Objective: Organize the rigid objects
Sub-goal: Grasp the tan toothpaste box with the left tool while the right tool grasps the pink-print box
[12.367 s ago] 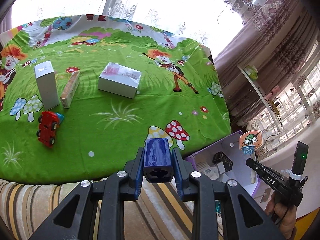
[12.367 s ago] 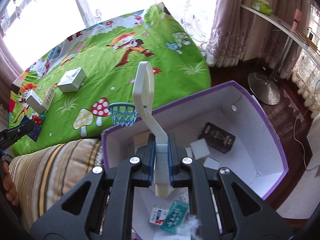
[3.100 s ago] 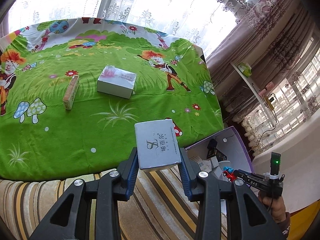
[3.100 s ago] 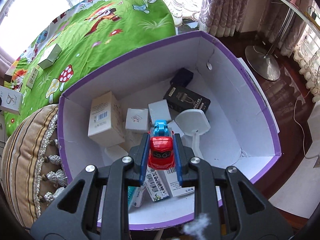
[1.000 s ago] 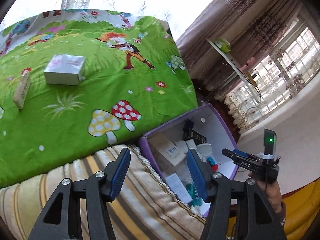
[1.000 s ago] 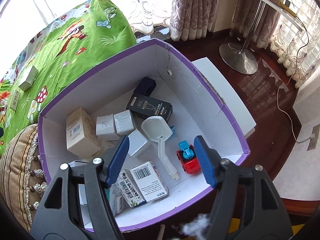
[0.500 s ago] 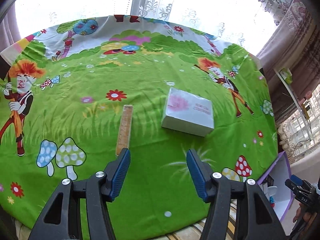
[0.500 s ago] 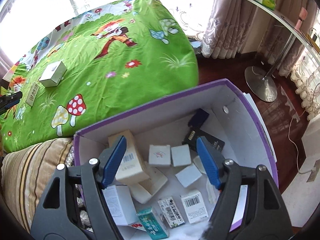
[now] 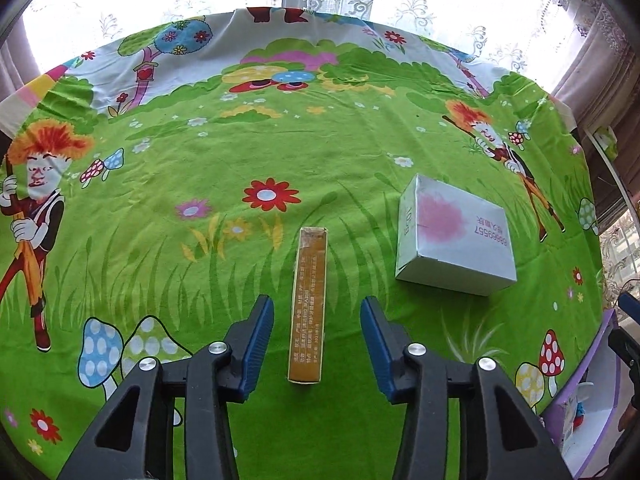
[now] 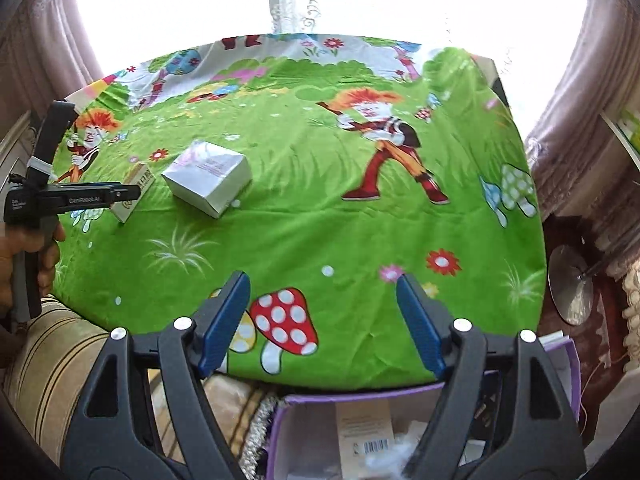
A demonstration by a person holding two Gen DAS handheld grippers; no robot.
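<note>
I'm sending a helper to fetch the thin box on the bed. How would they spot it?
On the green cartoon bedspread only two boxes remain. The long yellow-brown box lies left of the silver box, apart from it. It is narrow and stick-like; its neighbour is broad, with a pink blotch.

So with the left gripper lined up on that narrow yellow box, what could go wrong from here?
The left gripper has been closing, but its pads do not yet touch the narrow yellow box. It stands on a thin edge on the soft green bedsheet, so uneven contact could tip it. The silver box lies close on the right.
</note>
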